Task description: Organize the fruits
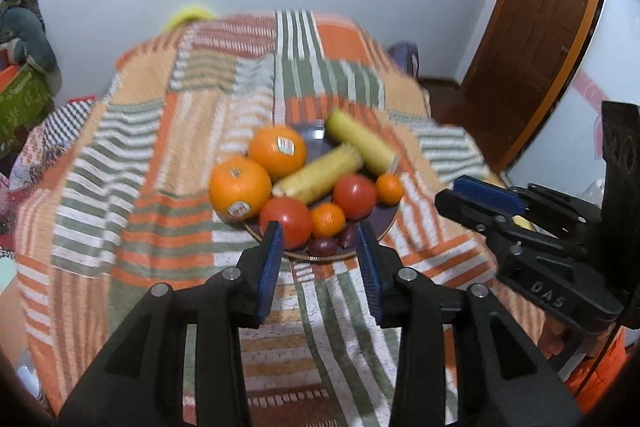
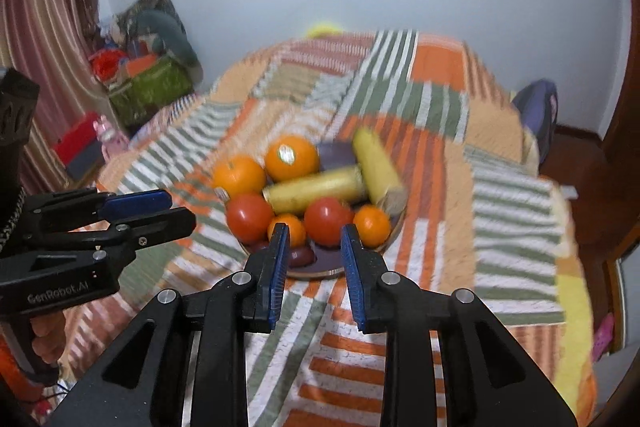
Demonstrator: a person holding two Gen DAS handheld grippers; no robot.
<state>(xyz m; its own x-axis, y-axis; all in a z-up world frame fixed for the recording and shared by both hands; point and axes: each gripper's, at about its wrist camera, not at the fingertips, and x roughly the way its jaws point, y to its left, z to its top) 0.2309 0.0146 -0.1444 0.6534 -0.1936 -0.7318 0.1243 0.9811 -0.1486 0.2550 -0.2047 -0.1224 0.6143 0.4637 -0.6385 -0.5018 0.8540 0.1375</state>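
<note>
Plainly, both the left gripper (image 1: 320,231) and the right gripper (image 2: 313,235) are held wide and unladen before the fruit-heaped plate (image 1: 382,227), set on a striped cloth (image 1: 160,147).

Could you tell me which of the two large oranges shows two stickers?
The large orange at the plate's left edge: it carries two stickers, while the other large orange behind it shows one.

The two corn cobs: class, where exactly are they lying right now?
In both wrist views the two corn cobs lie on the far-right part of the plate, behind the tomatoes and right of the big oranges.
</note>
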